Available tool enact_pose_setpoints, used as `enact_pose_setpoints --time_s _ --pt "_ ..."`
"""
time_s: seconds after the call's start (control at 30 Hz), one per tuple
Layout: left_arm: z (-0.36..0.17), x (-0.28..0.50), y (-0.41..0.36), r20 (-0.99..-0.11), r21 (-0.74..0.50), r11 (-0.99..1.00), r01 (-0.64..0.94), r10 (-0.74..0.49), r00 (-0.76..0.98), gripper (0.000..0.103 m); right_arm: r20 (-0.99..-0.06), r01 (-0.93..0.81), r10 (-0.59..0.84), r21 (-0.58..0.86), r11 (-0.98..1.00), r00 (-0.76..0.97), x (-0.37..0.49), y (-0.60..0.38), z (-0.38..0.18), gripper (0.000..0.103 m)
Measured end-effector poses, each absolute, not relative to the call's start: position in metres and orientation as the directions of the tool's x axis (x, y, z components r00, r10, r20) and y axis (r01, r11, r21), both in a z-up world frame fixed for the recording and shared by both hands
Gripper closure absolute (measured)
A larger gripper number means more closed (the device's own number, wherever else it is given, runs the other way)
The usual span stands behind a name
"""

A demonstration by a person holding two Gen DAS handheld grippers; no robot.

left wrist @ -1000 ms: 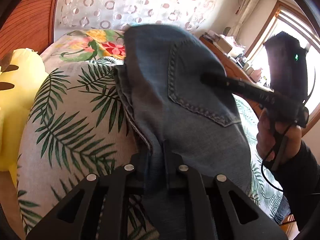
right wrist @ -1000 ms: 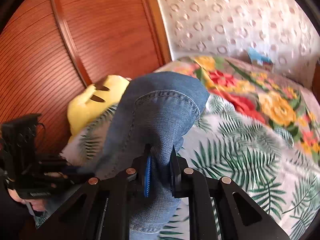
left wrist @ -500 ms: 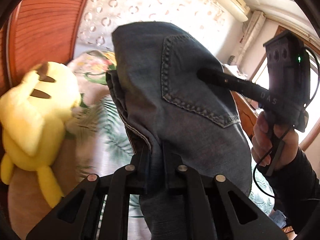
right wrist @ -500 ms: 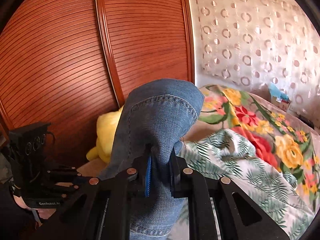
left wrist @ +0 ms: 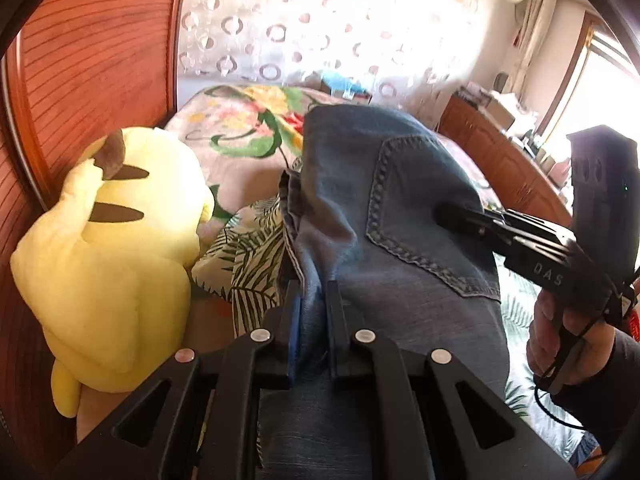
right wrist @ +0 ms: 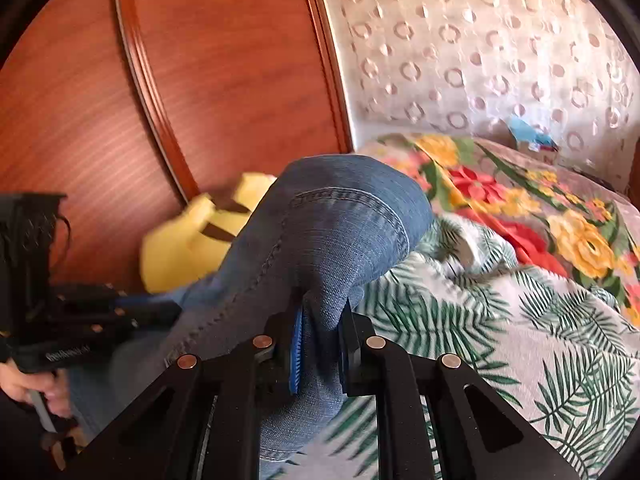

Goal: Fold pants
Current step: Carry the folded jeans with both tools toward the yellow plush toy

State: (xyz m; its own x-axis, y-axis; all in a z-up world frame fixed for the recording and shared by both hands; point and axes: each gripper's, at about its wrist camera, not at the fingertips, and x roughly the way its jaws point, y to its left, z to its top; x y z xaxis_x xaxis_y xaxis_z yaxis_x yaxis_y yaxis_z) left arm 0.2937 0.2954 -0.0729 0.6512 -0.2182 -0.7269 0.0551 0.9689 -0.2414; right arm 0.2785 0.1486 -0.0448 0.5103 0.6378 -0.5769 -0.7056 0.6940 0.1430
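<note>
Blue denim pants (left wrist: 384, 216) hang bunched between both grippers above the bed, back pocket facing the left wrist view. My left gripper (left wrist: 312, 292) is shut on the pants' edge near the waist. My right gripper (right wrist: 320, 308) is shut on another fold of the pants (right wrist: 340, 224). In the left wrist view the right gripper (left wrist: 452, 214) reaches in from the right, pinching the denim by the pocket. In the right wrist view the left gripper (right wrist: 164, 308) shows at the left, its tips on the denim.
A yellow plush toy (left wrist: 108, 248) lies at the bed's left side against a red-brown wooden wardrobe (right wrist: 200, 80). The bed has a palm-leaf cover (right wrist: 520, 340) and a floral blanket (right wrist: 520, 200). A patterned curtain (right wrist: 480, 40) hangs behind. A wooden cabinet (left wrist: 500, 168) stands at the right.
Both grippers kept hold of the pants, lifted them up off the bed, then tilted back down. The plush toy came into the left view.
</note>
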Motion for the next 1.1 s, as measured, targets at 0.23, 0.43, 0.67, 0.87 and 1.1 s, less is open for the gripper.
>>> enact_pose_setpoints --time_s 0.23,0.43,0.67,0.87,1.1 --pt "-0.084 0.294 0.298 -0.736 -0.222 0.974 0.036 -0.191 0.65 0.092 -0.613 -0.691 0.612 0.143 0.708 0.5 0.286 0.15 -0.057 0.083" --pt "-0.066 0.284 0.292 -0.719 -0.133 0.991 0.022 -0.112 0.686 0.091 -0.645 -0.701 0.602 0.141 0.699 0.47 0.295 0.145 -0.036 0.075" --pt "-0.036 0.265 0.282 -0.664 -0.138 0.989 0.057 -0.136 0.735 0.055 -0.568 -0.741 0.655 0.114 0.662 0.498 0.292 0.127 0.0 0.074" --pt "-0.047 0.252 0.261 -0.686 -0.131 0.988 0.081 -0.149 0.712 0.053 -0.588 -0.789 0.676 0.1 0.606 0.445 0.313 0.153 0.005 0.074" --pt "-0.09 0.257 0.269 -0.745 -0.128 0.991 0.029 -0.115 0.658 0.053 -0.677 -0.761 0.568 0.017 0.648 0.469 0.367 0.19 -0.02 0.074"
